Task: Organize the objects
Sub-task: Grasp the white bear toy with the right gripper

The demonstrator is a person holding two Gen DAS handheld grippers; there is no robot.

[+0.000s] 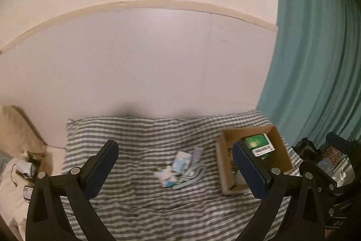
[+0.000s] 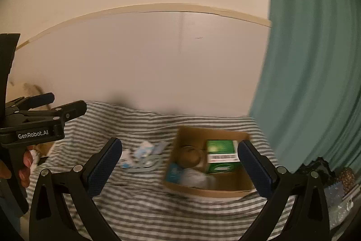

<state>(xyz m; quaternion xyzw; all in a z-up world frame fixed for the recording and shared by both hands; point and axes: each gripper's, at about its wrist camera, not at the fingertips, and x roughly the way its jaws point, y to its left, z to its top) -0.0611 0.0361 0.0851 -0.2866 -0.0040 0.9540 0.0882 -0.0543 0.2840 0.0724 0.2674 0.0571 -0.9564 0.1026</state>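
Observation:
A brown cardboard box (image 1: 279, 148) (image 2: 227, 186) sits on the striped bed at the right. In it are a green carton (image 1: 259, 146) (image 2: 222, 156), a brown round object (image 2: 189, 156) and some blue and white packets (image 2: 180, 174). A small pile of light blue and white packets (image 1: 180, 165) (image 2: 142, 157) lies on the bedcover left of the box. My left gripper (image 1: 174, 169) is open and empty, held above the bed. My right gripper (image 2: 179, 169) is open and empty, above the box's near side. The left gripper also shows in the right wrist view (image 2: 65, 105).
The grey-and-white striped bedcover (image 1: 144, 202) (image 2: 158, 214) fills the foreground. A teal curtain (image 1: 315, 60) (image 2: 311, 60) hangs at the right. A plain wall stands behind. Cluttered items lie at the left edge (image 1: 24, 168) and lower right (image 2: 340, 182).

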